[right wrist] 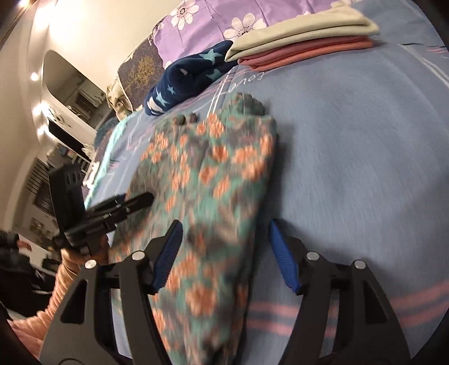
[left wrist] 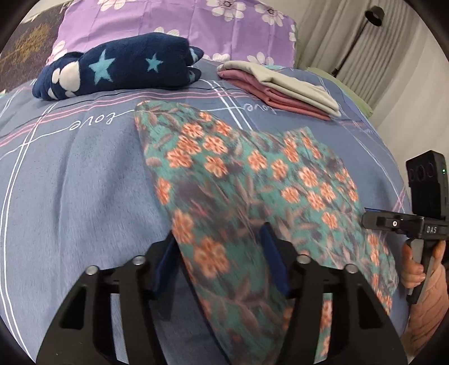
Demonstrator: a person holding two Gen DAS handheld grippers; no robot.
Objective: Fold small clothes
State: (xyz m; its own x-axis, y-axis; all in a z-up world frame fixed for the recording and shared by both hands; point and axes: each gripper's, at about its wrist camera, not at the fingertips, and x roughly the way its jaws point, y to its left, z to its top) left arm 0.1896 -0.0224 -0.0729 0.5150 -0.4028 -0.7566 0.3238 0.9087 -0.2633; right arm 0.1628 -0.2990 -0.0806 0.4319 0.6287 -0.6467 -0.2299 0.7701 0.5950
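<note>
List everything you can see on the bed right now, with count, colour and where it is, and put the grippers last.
Floral teal and orange garment: one, teal with orange flowers, spread at the middle of the bed.
Navy star-patterned fleece bundle: one, dark blue, far left.
Folded clothes stack: one, grey over pink layers, far right.
Purple floral pillow: one, behind both.
Blue plaid bedsheet: one, under everything.
Left gripper: black with blue pads, jaws open astride the garment's near edge.
Right gripper: same colours, jaws open over the garment.
</note>
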